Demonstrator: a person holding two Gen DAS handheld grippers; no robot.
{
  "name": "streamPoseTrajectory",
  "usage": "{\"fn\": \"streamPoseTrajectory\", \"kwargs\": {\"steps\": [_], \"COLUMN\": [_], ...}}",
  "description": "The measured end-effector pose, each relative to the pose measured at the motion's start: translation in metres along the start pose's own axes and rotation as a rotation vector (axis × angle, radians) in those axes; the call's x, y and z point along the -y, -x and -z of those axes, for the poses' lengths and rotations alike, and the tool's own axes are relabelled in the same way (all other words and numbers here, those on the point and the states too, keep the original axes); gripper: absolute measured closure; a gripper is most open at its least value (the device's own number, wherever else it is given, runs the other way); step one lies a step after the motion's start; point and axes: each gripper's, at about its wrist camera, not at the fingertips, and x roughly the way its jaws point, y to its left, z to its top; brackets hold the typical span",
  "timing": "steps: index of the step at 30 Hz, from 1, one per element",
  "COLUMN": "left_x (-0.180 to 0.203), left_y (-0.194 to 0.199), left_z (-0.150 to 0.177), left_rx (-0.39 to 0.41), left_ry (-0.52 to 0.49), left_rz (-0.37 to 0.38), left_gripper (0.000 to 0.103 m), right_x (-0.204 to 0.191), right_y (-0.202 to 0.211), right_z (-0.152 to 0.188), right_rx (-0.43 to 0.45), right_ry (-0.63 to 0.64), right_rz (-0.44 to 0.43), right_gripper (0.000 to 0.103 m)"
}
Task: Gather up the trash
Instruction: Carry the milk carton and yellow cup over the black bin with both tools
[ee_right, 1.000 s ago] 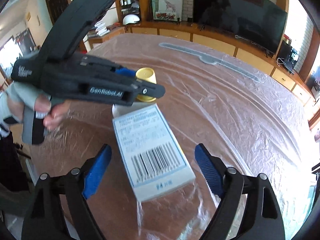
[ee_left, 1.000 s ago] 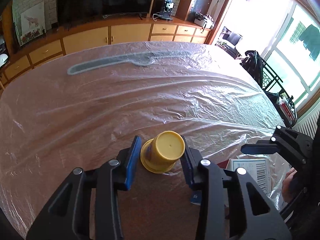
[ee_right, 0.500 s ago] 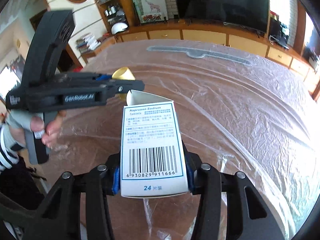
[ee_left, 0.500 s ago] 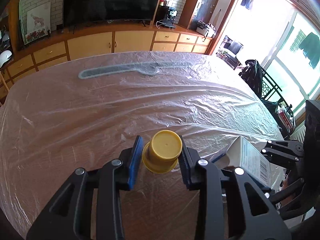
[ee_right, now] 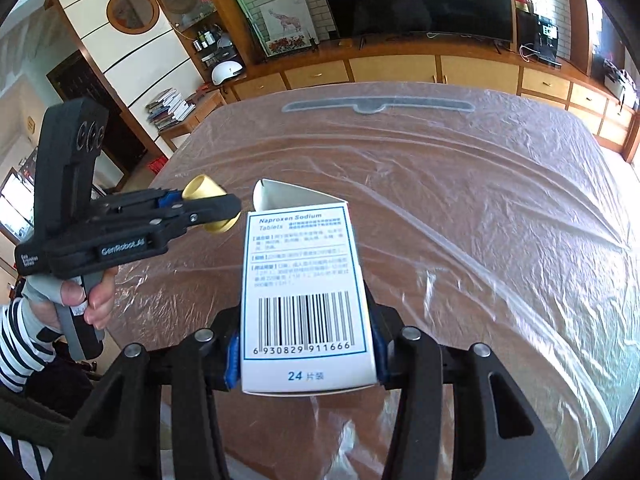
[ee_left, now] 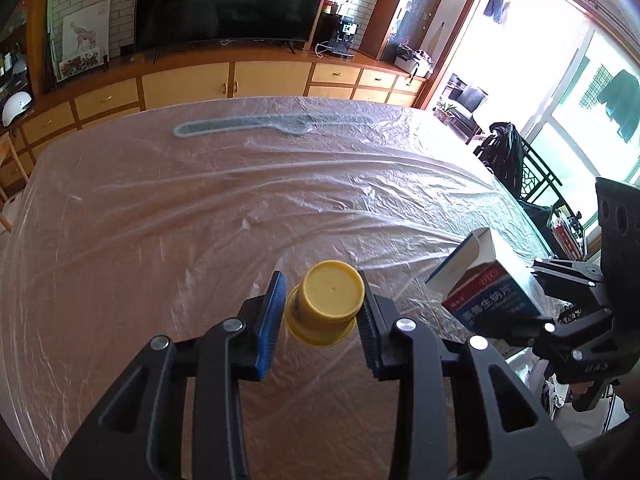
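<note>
Left tool [ee_left: 322, 312] clamped on the yellow cup [ee_left: 325, 302], upside down, held above the near part of the plastic-covered counter [ee_left: 240, 208]. Right tool [ee_right: 306, 354] closed tight on the pill box [ee_right: 304, 296], barcode up, flap open, just right of the cup.

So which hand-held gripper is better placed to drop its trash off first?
Hard to call. The left hand-held gripper grips the yellow cup, the right hand-held gripper the tablet box, both lifted off the table. No bin shows in either view.
</note>
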Motion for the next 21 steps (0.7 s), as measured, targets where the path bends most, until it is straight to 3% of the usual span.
{"fn": "streamPoseTrajectory", "kwargs": {"steps": [11,21], "left_x": [0.027,0.063], "left_y": [0.039,0.071], "left_z": [0.015,0.051], "left_rx": [0.027,0.013], "left_ry": [-0.032,-0.098], "left_rz": [0.04,0.092], "left_gripper": [0.067,0.067], "right_x": [-0.008,-0.024], "right_y": [0.031,0.06], "right_z": [0.016,0.036], "right_rx": [0.026,0.025], "right_ry": [-0.024,-0.012], "right_rz": [-0.038,-0.076], "right_gripper": [0.057,0.057]}}
